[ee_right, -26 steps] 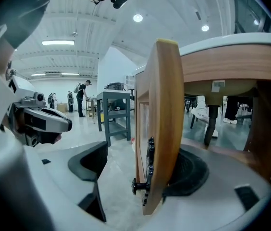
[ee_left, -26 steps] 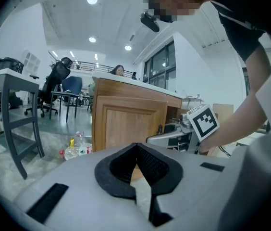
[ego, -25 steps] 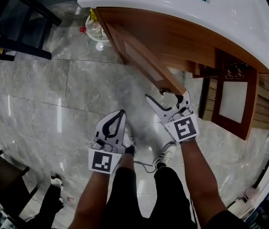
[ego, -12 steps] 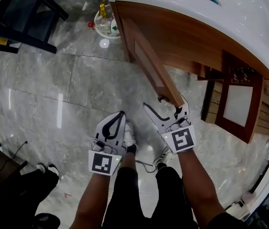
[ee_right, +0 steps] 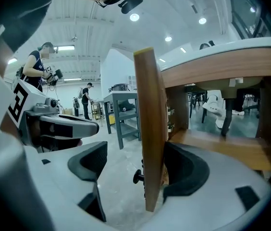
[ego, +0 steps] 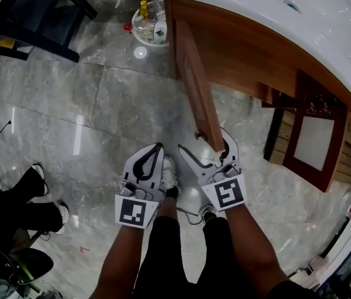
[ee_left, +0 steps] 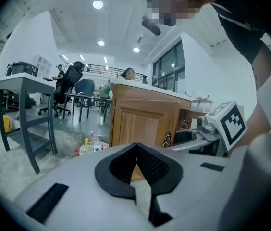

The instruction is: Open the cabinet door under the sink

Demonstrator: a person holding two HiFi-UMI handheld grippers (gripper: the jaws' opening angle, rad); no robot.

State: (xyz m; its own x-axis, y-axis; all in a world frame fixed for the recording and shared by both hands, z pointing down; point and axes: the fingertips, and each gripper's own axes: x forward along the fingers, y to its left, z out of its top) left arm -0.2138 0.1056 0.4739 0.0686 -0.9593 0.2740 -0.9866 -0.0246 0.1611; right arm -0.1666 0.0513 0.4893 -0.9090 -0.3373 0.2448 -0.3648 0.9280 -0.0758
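Our right tongs (ego: 204, 143) straddle the edge of the door (ego: 194, 83), jaws apart; we should pull gently along the hinge arc. Our left tongs (ego: 157, 149) rest pinched together, empty.

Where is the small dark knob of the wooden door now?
Right gripper view: the small dark knob sticks out leftward from the wooden door, between the open jaws of the right gripper.

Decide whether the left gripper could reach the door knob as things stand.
Probably yes: the knob juts from the door face nearest the left gripper, with nothing between them. Its jaws are shut, though, and the right gripper straddles the door edge there.
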